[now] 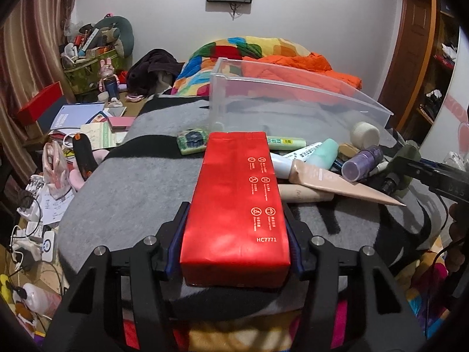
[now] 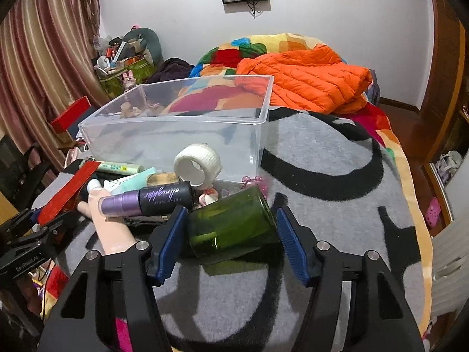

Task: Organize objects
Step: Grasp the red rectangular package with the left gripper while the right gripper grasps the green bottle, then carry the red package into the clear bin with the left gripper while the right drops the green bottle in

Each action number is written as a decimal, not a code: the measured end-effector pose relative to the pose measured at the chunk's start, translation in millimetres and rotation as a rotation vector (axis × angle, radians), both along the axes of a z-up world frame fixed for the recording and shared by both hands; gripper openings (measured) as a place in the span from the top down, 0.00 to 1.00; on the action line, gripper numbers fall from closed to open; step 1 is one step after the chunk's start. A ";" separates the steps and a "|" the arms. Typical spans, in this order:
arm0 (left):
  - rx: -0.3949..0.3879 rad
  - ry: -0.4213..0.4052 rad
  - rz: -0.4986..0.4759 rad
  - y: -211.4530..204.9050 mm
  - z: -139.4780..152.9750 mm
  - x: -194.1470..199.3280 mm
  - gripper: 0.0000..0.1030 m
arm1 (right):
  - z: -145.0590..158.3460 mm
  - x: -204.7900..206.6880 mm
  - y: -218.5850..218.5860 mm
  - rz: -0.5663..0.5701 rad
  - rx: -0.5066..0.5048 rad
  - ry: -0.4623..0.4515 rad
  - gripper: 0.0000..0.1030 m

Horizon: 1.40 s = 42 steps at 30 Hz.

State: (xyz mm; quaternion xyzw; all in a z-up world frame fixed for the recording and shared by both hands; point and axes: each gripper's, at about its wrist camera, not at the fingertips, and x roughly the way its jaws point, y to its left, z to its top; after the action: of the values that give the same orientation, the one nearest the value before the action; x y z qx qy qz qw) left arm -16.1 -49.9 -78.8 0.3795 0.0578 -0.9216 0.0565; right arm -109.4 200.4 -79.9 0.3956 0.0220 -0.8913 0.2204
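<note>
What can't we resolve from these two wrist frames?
- Red box: underside and contents hidden, left wrist view; left gripper pads cover its sides.
- Green bottle: neck hidden behind right gripper finger, right view.
- Clear bin: floor hazy through wall.

Indoor light is falling evenly from above, casting soft shadows. Fisheye bending and dark vignetting are showing at corners. Focus is holding sharp.

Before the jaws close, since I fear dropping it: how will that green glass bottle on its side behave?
The green bottle looks like smooth, glossy glass, so probably slippery and breakable. Lying on its side on the soft blanket, it may roll if nudged. The right gripper straddles it, jaws apart.
</note>
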 end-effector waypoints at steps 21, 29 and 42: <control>-0.017 0.214 -0.078 -10.9 88.6 -31.6 0.45 | 74.4 -22.3 -2.0 -0.056 -0.071 0.166 0.47; 0.016 0.133 -0.163 -8.6 95.5 -103.3 0.45 | 80.4 -80.9 -26.7 -0.053 -0.090 0.103 0.47; -0.007 -0.093 -0.236 2.0 58.3 -185.1 0.45 | 46.7 -122.8 -80.1 0.032 0.037 -0.012 0.47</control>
State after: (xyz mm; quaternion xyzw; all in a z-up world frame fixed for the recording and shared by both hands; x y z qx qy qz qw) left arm -201.2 -47.9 -20.5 0.4258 0.0068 -0.9035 -0.0484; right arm -232.2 120.2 -33.2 0.4044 0.0435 -0.8847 0.2276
